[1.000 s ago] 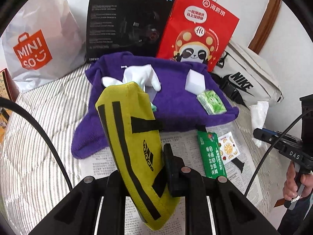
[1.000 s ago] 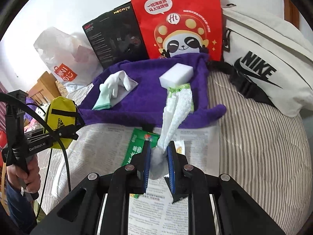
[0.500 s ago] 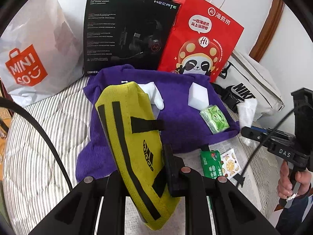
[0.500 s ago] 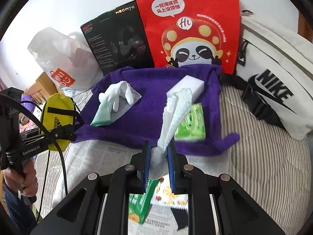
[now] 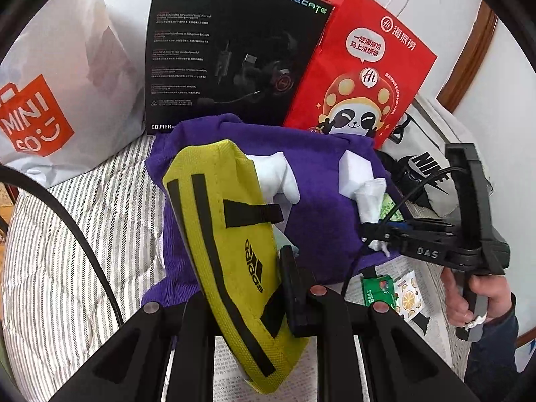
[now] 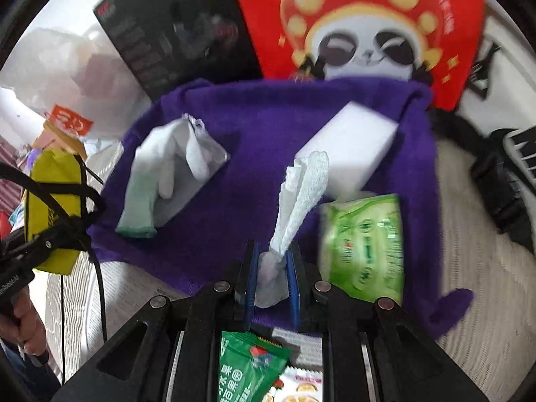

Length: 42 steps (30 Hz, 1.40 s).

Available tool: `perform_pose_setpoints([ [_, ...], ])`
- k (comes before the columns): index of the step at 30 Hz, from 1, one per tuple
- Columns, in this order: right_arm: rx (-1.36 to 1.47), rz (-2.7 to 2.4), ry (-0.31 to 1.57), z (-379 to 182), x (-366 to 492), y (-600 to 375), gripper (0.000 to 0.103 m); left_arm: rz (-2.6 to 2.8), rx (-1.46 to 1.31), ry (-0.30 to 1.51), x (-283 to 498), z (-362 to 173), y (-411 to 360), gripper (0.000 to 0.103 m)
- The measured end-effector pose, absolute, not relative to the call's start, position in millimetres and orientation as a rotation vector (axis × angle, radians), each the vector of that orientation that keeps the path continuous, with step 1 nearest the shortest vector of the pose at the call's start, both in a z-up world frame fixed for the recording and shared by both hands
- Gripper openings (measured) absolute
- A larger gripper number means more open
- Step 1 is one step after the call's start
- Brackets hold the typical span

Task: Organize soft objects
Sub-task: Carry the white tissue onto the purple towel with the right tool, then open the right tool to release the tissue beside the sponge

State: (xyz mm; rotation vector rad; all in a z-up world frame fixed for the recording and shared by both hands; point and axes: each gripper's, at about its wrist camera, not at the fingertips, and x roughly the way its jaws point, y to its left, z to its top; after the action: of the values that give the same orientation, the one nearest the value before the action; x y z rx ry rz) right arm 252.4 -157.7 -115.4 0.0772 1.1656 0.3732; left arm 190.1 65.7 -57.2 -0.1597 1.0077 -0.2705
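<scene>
My left gripper (image 5: pixel 268 288) is shut on a yellow Adidas pouch (image 5: pixel 231 244), held over the near edge of a purple towel (image 5: pixel 318 234). My right gripper (image 6: pixel 273 278) is shut on a white paper towel (image 6: pixel 298 197) that stands up above the purple towel (image 6: pixel 241 184). On that towel lie a white glove (image 6: pixel 167 174), a white sponge block (image 6: pixel 348 147) and a green tissue pack (image 6: pixel 365 248). In the left wrist view the right gripper (image 5: pixel 375 234) hangs over the towel's right side with the paper towel (image 5: pixel 368 197) in it.
Behind the towel stand a white Miniso bag (image 5: pixel 57 93), a black headset box (image 5: pixel 231 50), a red panda bag (image 5: pixel 365 70) and a white Nike bag (image 5: pixel 425 164). Green and orange snack packets (image 6: pixel 248 368) lie on newspaper (image 5: pixel 291 375) over the striped bedding (image 5: pixel 83 234).
Both grippers have moved forward toward the purple towel. The right one has gone furthest, bringing the paper towel from over the newspaper to above the towel near the tissue pack.
</scene>
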Motion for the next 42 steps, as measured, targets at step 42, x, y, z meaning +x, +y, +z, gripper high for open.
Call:
perform_pose_setpoints([
  [42,0.129,0.304,1.034,-68.5,195.0,-199.3,0.05,-0.441,-0.088,1.077,243.0,-77.8,-0.4,0.017],
])
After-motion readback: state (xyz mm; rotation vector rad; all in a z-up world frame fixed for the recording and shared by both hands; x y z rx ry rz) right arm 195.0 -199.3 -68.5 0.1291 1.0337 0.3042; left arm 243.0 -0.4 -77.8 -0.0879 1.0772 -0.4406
